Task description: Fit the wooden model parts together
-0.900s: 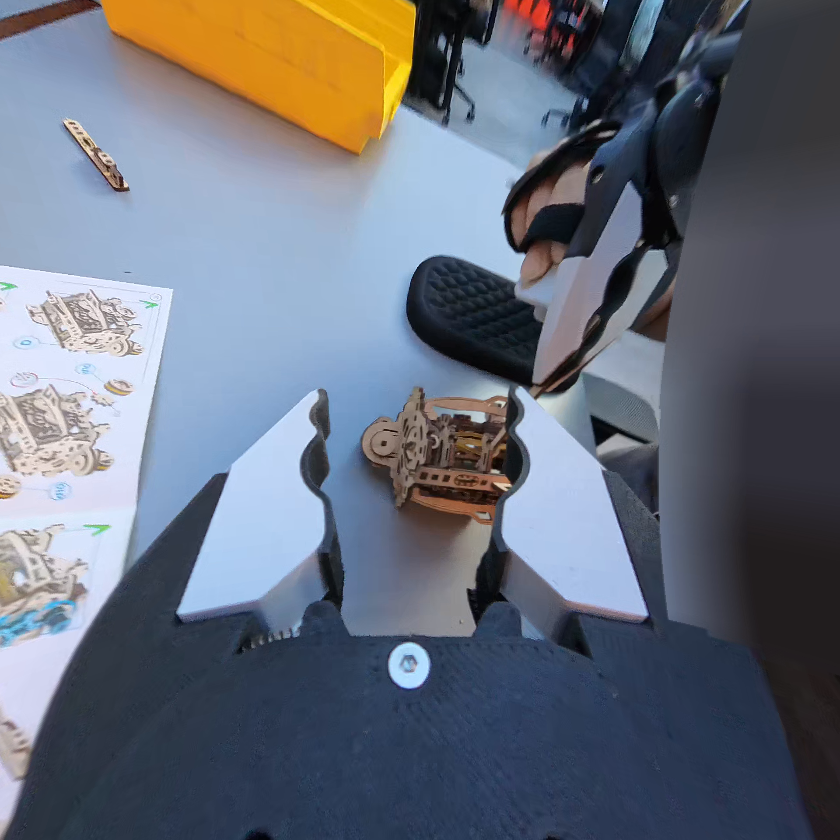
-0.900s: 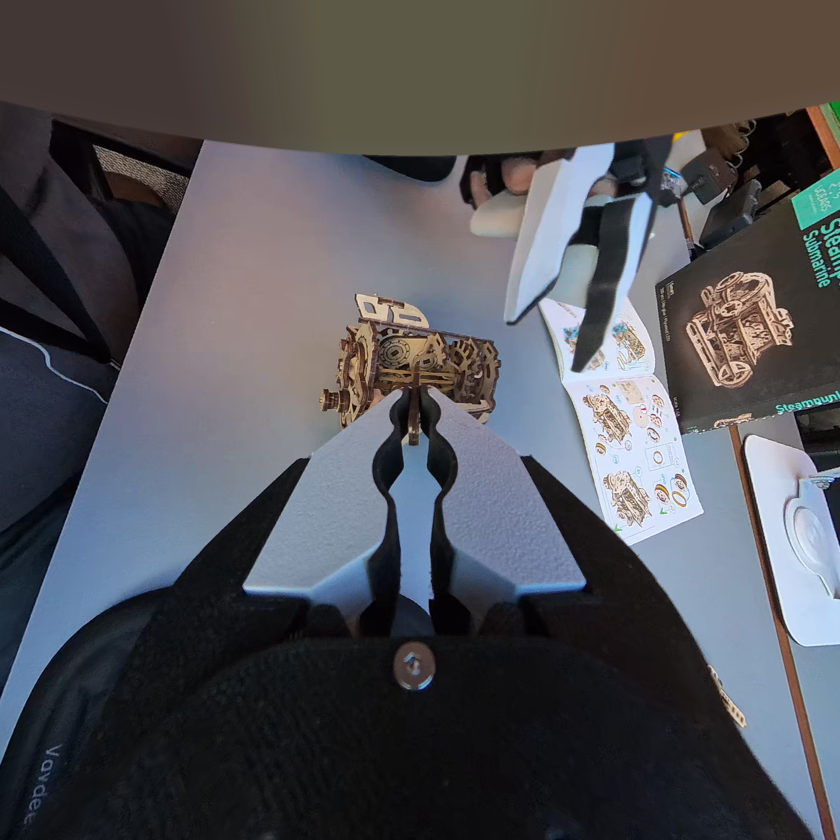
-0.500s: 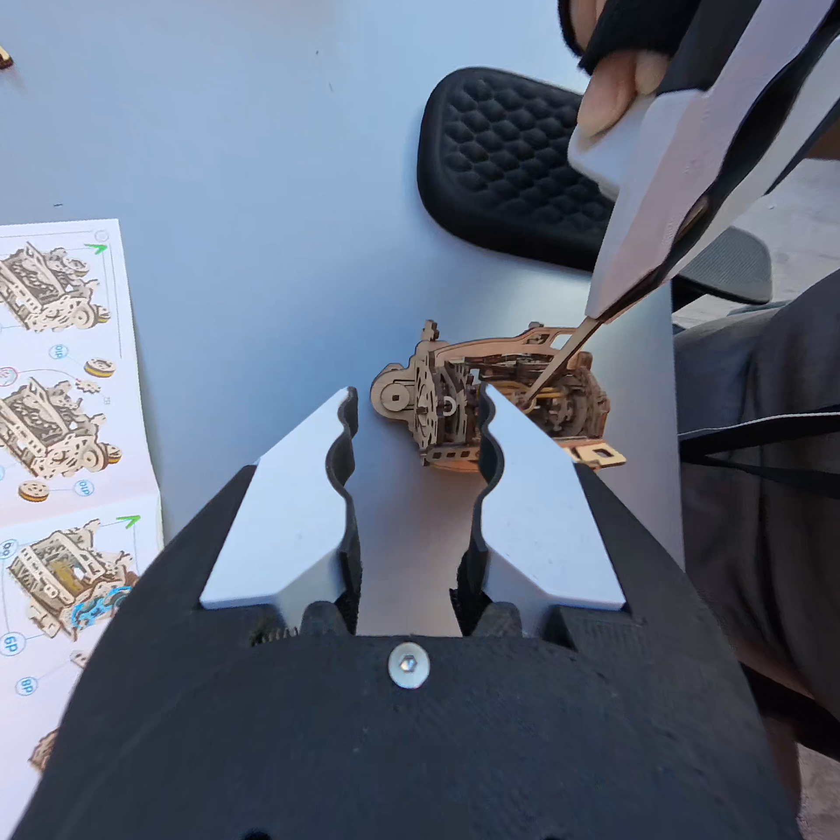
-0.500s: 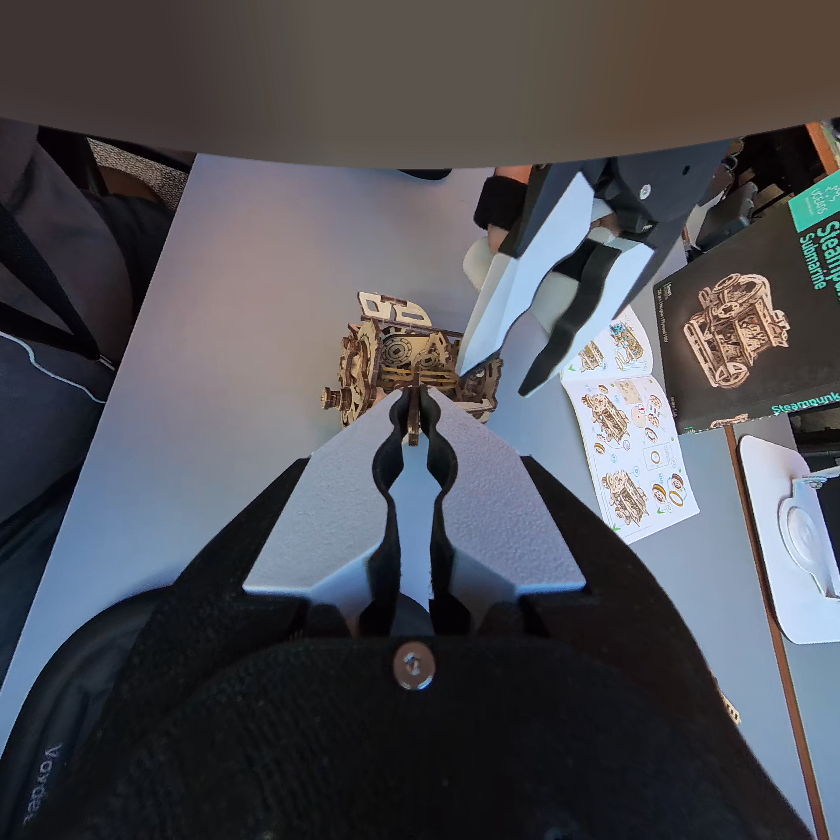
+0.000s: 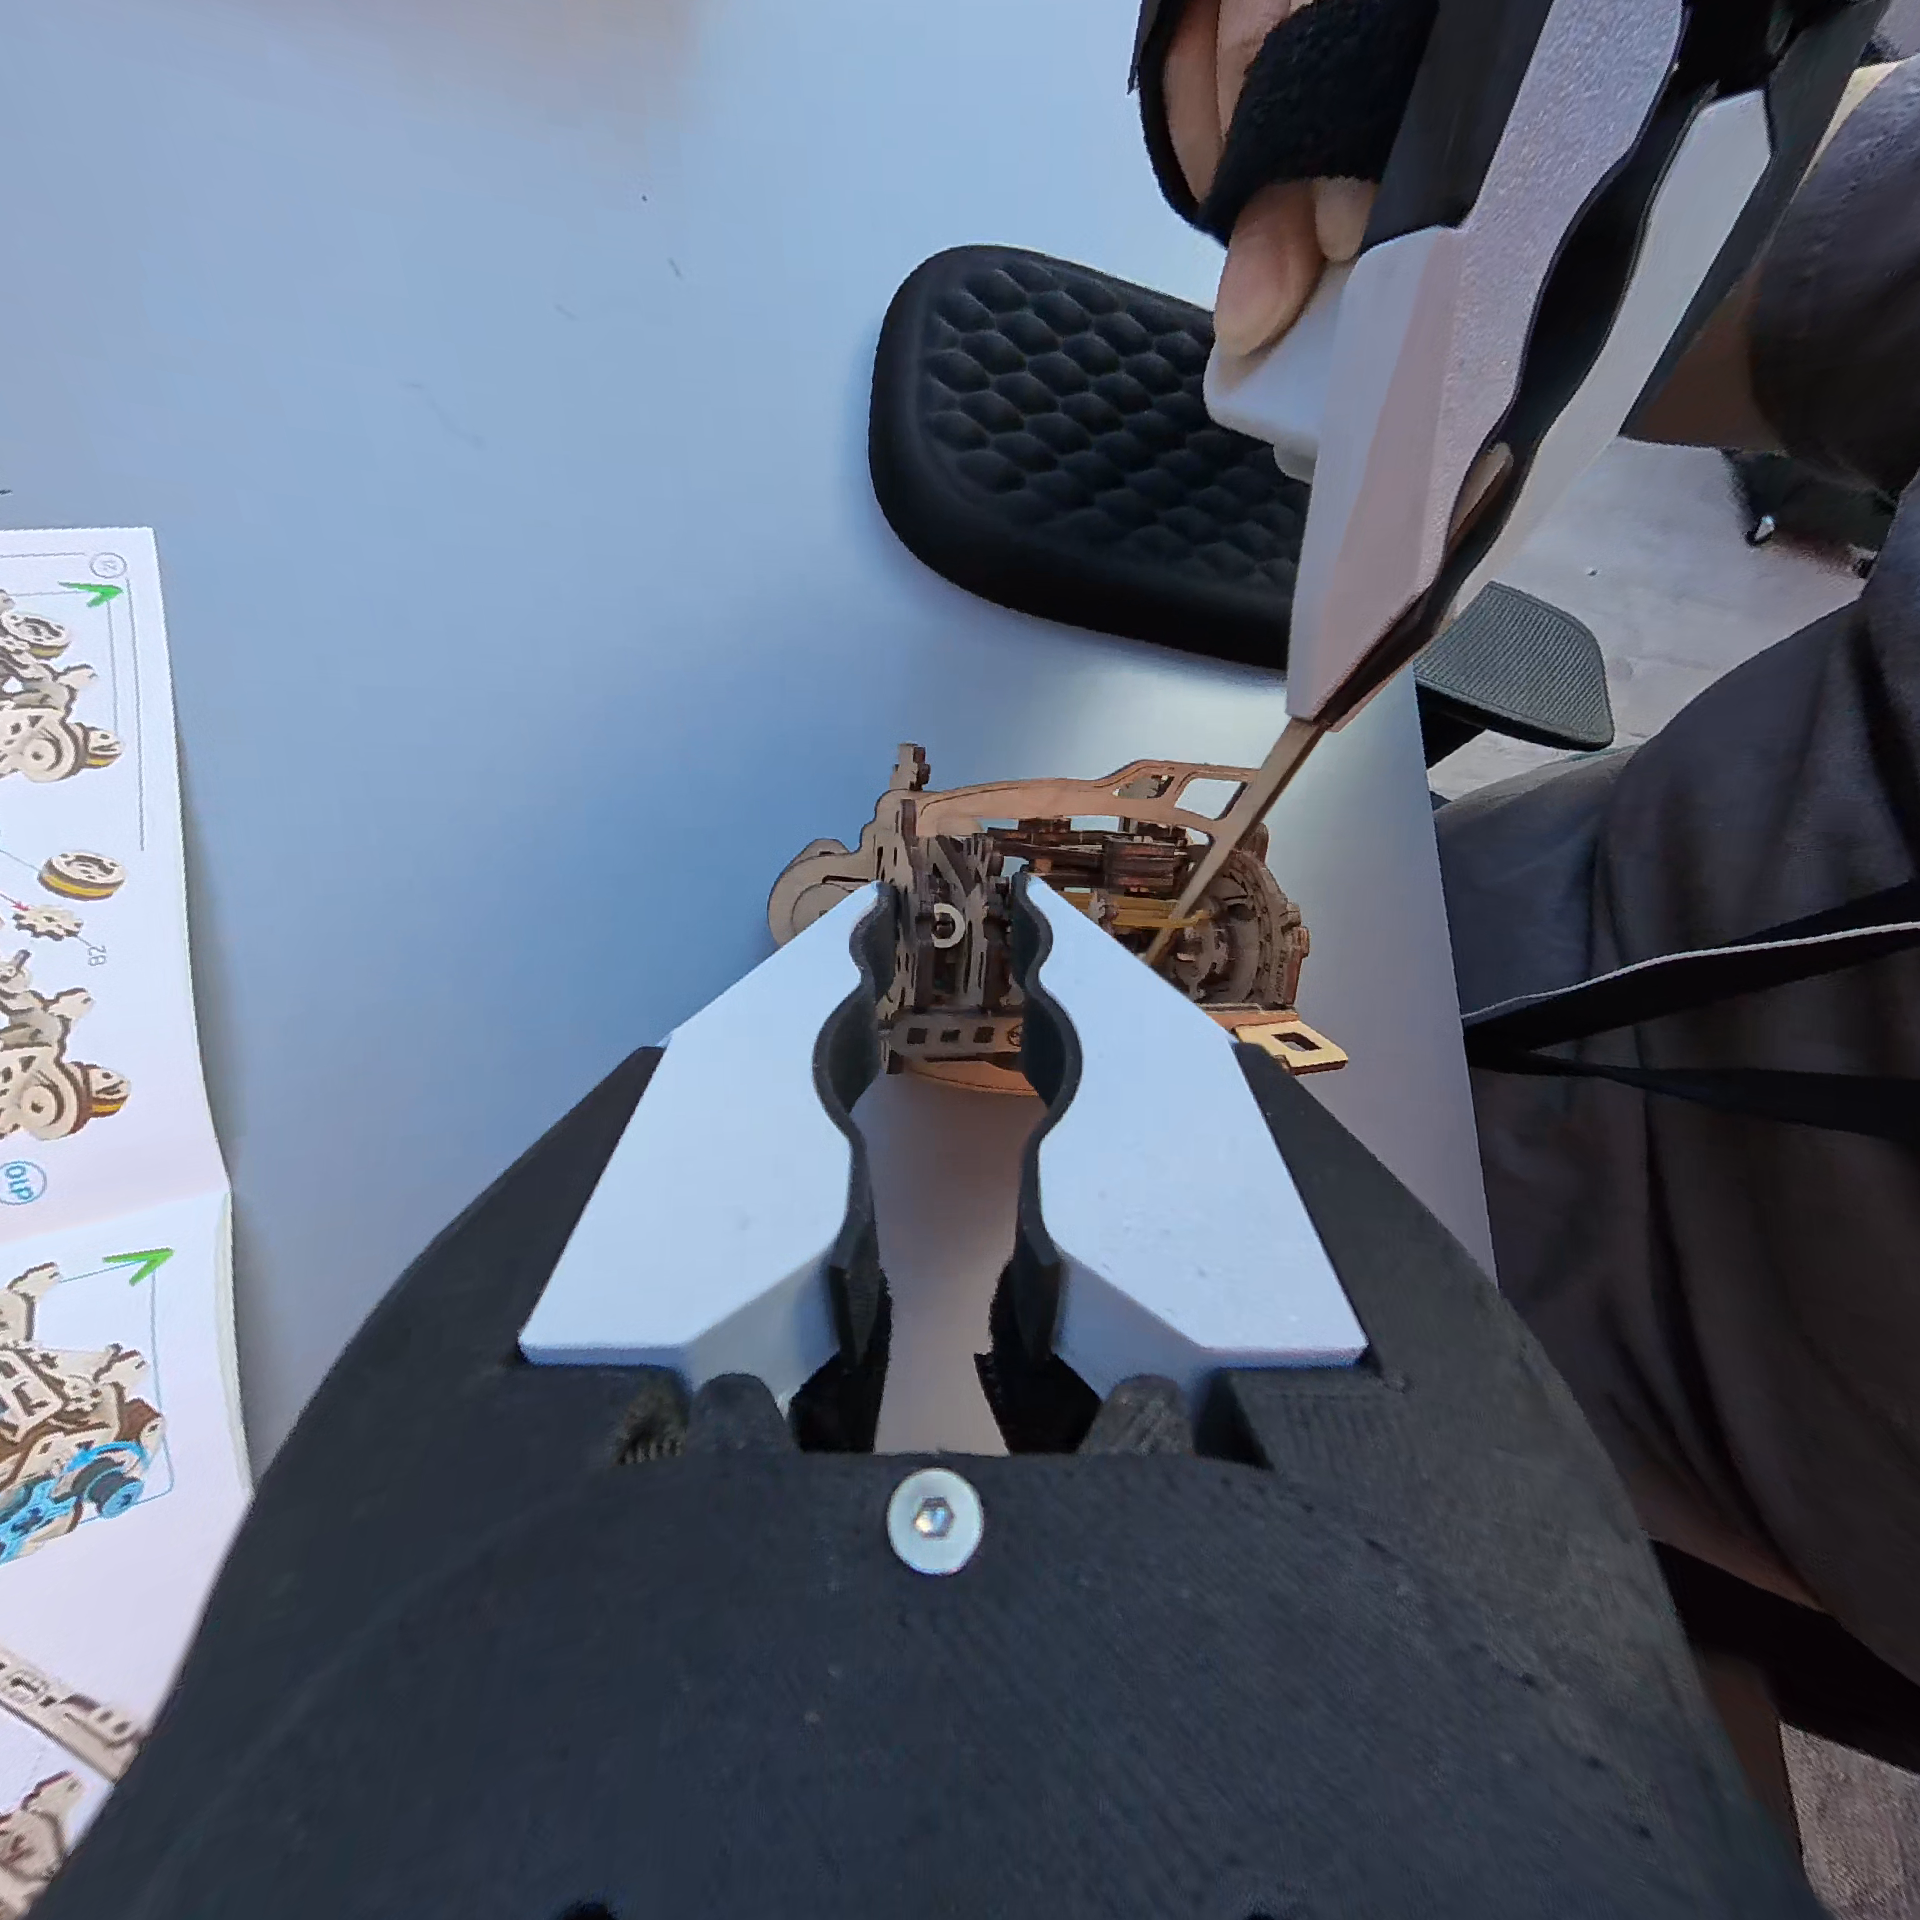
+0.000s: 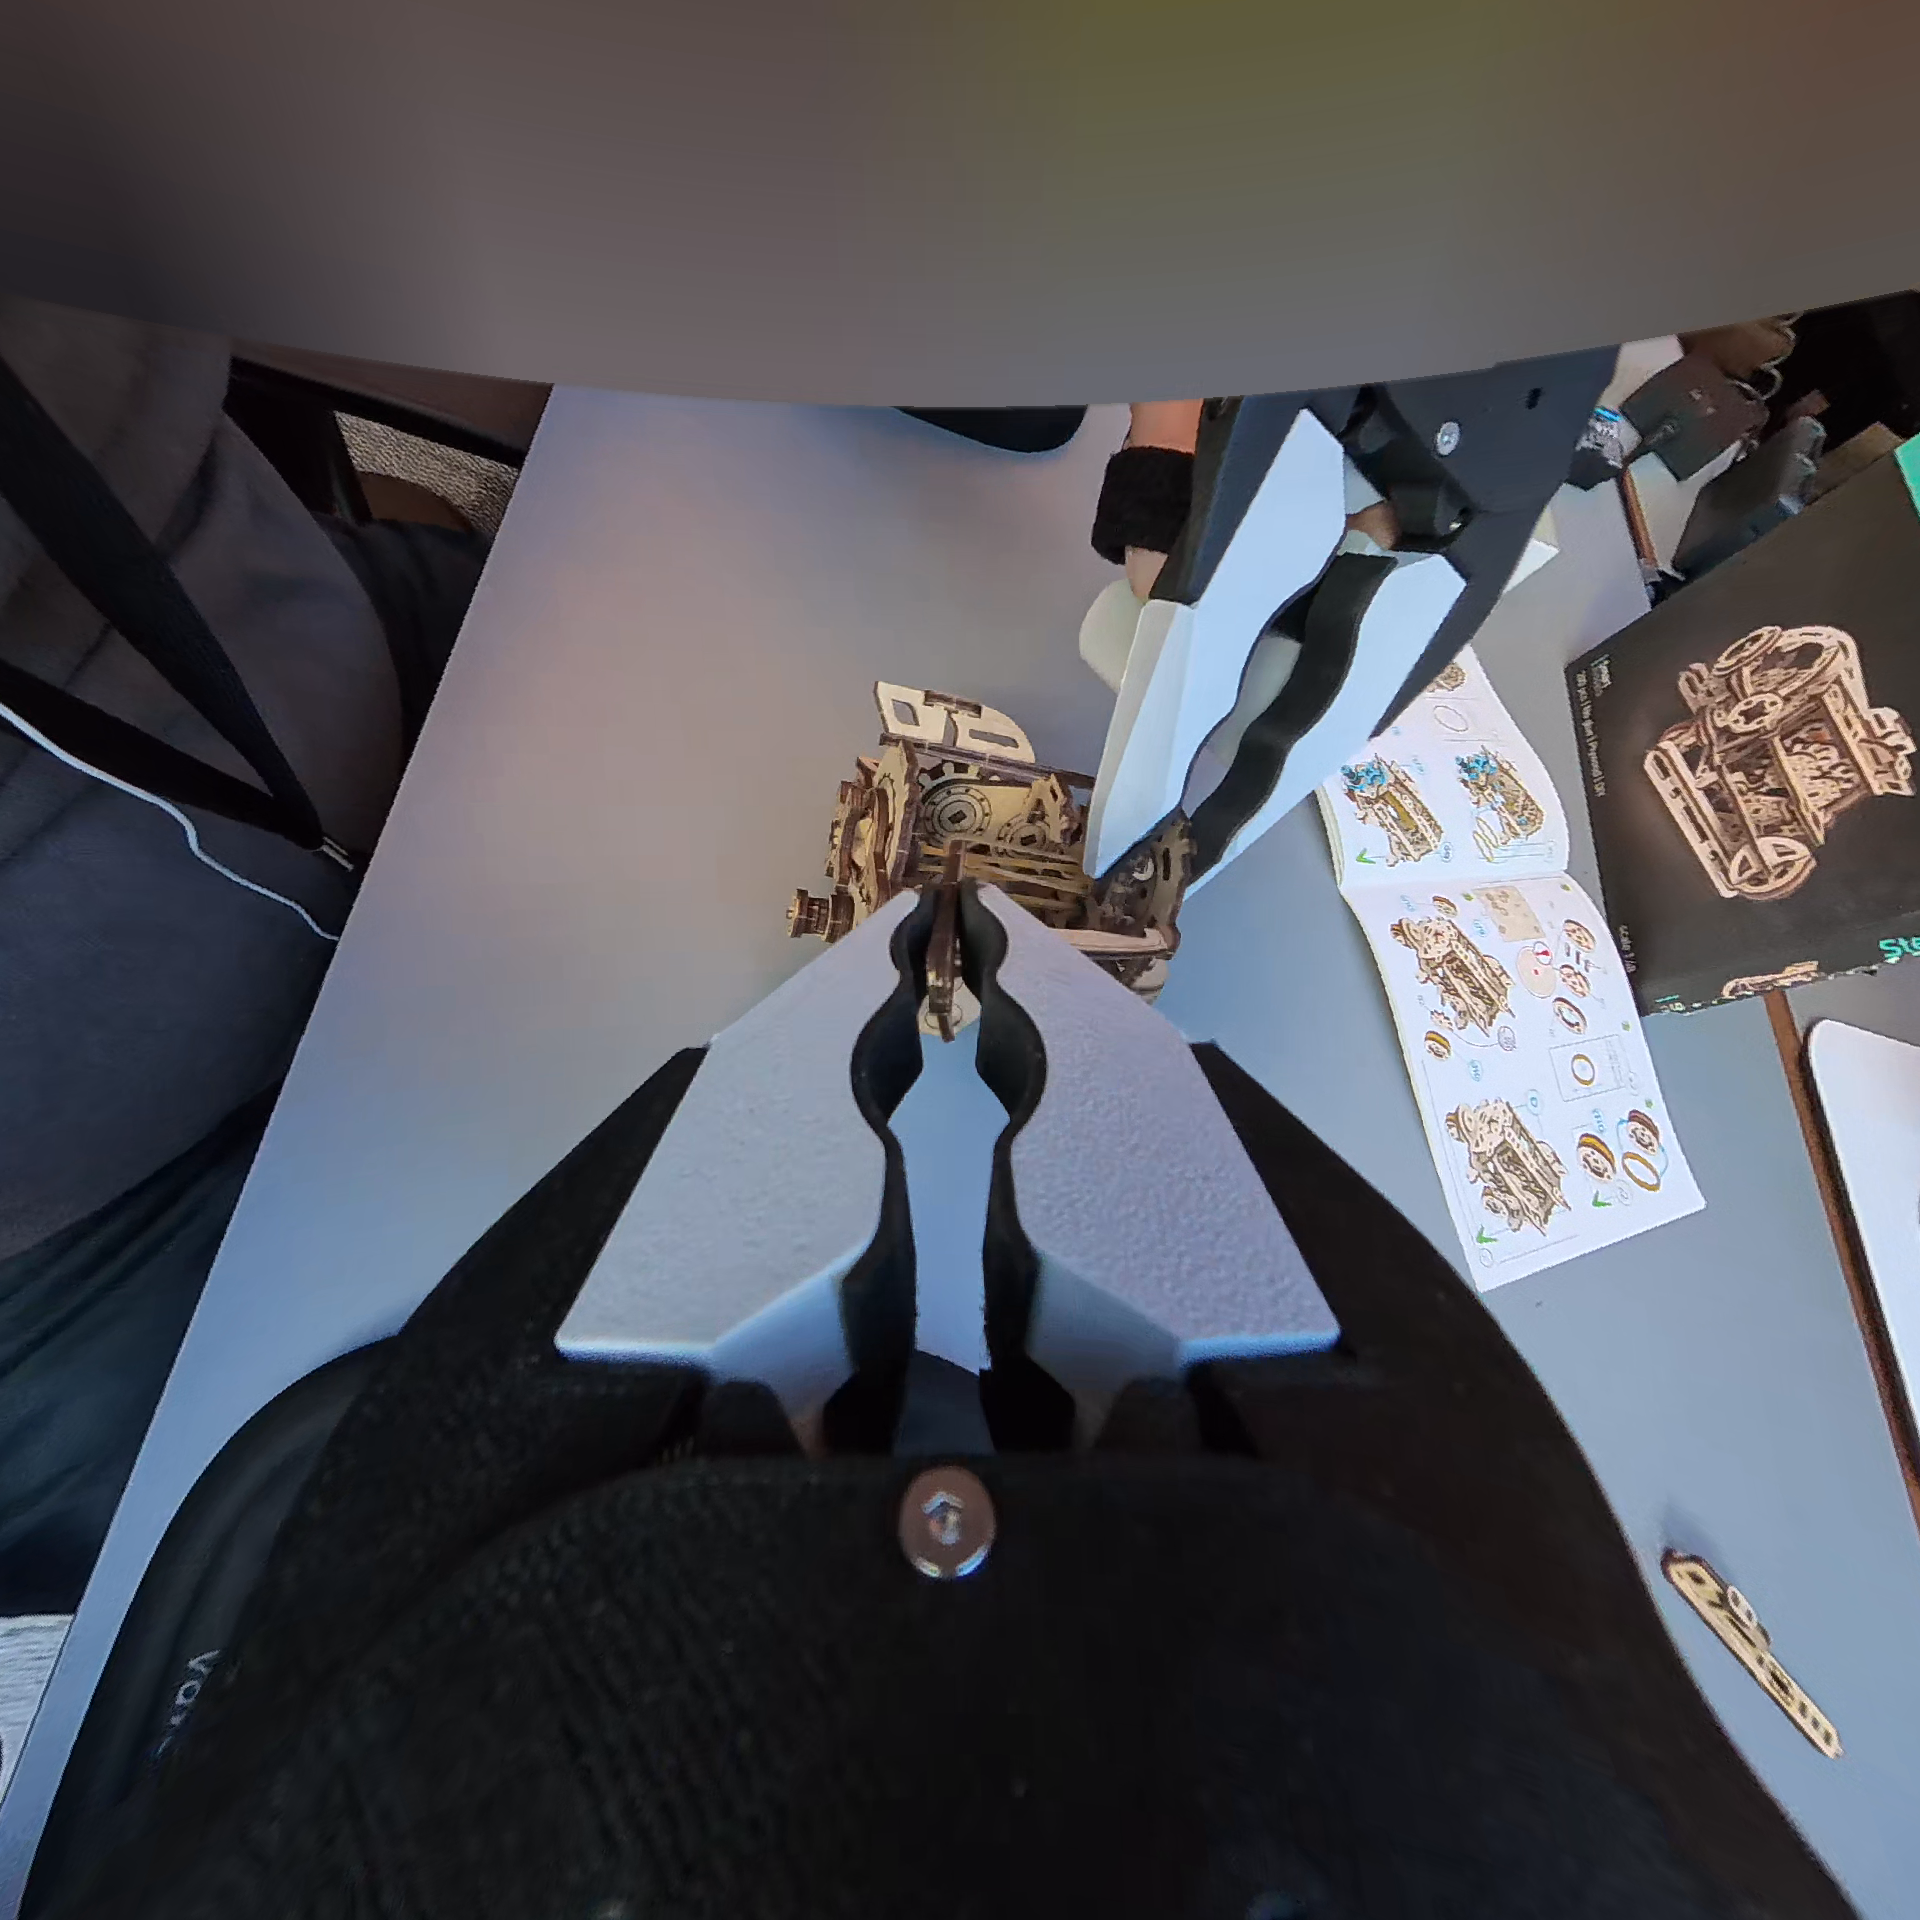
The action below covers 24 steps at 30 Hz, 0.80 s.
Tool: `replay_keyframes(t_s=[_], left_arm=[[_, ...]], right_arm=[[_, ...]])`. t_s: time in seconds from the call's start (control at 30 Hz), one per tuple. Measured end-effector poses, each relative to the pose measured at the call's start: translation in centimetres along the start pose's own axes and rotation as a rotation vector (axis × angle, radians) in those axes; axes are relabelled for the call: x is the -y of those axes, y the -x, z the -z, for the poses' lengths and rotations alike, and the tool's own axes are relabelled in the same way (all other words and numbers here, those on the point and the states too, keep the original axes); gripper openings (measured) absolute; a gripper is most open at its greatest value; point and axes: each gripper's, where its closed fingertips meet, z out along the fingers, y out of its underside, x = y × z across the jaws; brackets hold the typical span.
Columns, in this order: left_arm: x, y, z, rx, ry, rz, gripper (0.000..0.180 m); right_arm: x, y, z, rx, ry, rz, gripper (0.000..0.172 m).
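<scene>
Wooden model [image 5: 1049,935] on desk [image 5: 520,364], end pinched between left tongs [image 5: 951,925]. Right tongs [image 6: 943,935] clamped on thin wooden piece [image 6: 940,966], tip inside model.

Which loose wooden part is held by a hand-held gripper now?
The thin flat piece clamped in the right hand-held gripper; the perforated strip lies free on the table.

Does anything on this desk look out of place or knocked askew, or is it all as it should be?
Little stands out. One loose wooden strip lies alone near the table edge, far from the wooden model, at a slant. The instruction booklet lies skewed, its pages raised at the fold. Nothing looks spilled or broken.
</scene>
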Motion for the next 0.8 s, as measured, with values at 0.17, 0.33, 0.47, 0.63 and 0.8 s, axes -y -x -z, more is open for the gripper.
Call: replay_keyframes(t_s=[0.17,0.33,0.47,0.63,0.8], left_arm=[[0.1,0.0,0.0,0.001,-0.035,0.011,0.018],[0.1,0.0,0.0,0.012,-0.044,0.012,0.018],[0.1,0.0,0.0,-0.001,-0.042,0.012,0.018],[0.2,0.0,-0.1,-0.015,-0.042,0.013,0.019],[0.3,0.0,-0.2,-0.016,-0.054,0.010,0.019]], right_arm=[[0.2,0.5,-0.3,0.042,0.005,0.006,0.001],[0.2,0.5,-0.5,0.058,0.041,0.048,0.001],[0.3,0.2,0.1,0.084,0.065,0.071,0.001],[0.0,-0.1,0.5,0.172,0.081,0.041,0.002],[0.0,-0.5,0.4,0.234,0.092,0.016,0.002]])
